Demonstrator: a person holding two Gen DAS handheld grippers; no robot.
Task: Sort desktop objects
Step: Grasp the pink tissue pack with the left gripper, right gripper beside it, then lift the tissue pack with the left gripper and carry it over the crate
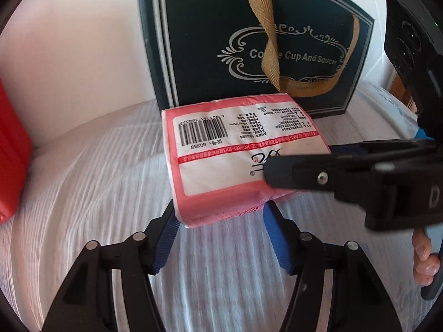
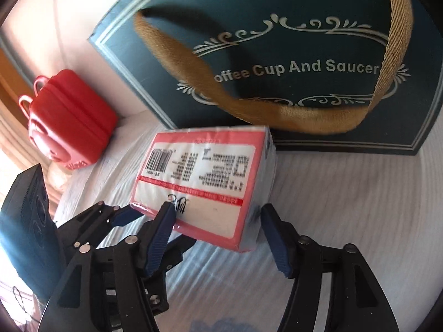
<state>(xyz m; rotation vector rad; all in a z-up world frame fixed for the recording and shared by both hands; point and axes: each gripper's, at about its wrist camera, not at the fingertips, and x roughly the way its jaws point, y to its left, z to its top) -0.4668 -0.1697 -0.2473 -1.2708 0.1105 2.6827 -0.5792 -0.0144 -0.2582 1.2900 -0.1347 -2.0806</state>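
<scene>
A pink tissue pack (image 1: 238, 149) with a white barcode label lies tilted on the white striped cloth, in front of a dark green gift bag (image 1: 249, 27). My left gripper (image 1: 218, 215) is open, its blue pads at the pack's near corners. My right gripper (image 2: 216, 221) is also open around the pack (image 2: 205, 185), one finger over its label. In the left wrist view the right gripper (image 1: 299, 163) reaches in from the right, its upper finger lying across the pack. In the right wrist view the left gripper (image 2: 133, 215) reaches in from the left at the pack's edge.
The gift bag (image 2: 290, 63) reads "Coffee Cup And Saucer" and has a tan ribbon handle (image 2: 277, 110) hanging down its front. A red suitcase-shaped box (image 2: 69, 119) stands at the left against the wall. The white striped cloth (image 1: 83, 193) covers the surface.
</scene>
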